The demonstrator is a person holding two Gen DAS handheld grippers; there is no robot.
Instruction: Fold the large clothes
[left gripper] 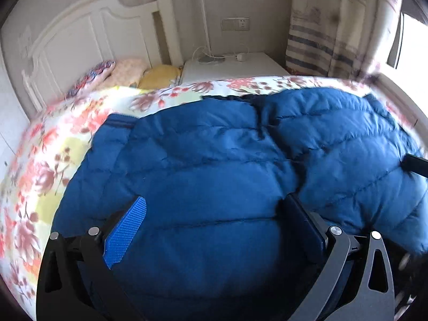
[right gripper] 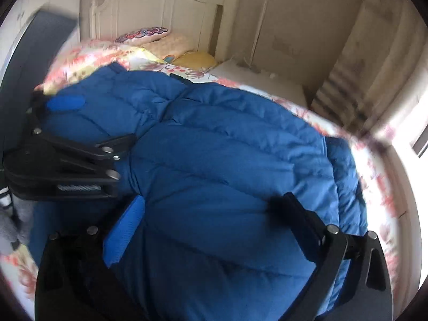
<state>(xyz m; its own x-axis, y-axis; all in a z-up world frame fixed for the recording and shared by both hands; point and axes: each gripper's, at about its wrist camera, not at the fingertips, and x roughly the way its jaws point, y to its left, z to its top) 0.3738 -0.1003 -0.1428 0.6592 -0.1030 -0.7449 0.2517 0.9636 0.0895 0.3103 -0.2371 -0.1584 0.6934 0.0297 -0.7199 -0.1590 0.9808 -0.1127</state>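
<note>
A blue quilted puffer jacket [left gripper: 214, 155] lies spread over the floral bed cover [left gripper: 53, 160]. In the left wrist view my left gripper [left gripper: 215, 203] is open wide and low over the jacket's near part, which bulges up between its fingers. In the right wrist view my right gripper [right gripper: 212, 199] is also open wide, with the padded jacket [right gripper: 227, 147] swelling between its fingers. The left gripper [right gripper: 91, 120] shows at the left of that view, resting on the jacket. A dark part at the right edge [left gripper: 414, 164] looks like the right gripper.
A white headboard [left gripper: 80, 34] stands at the far end, with pillows [left gripper: 128, 73] below it. A white nightstand [left gripper: 232, 67] carries a lamp [left gripper: 206, 26] and a cable. A striped curtain [left gripper: 321, 40] hangs by a bright window [left gripper: 412, 48] on the right.
</note>
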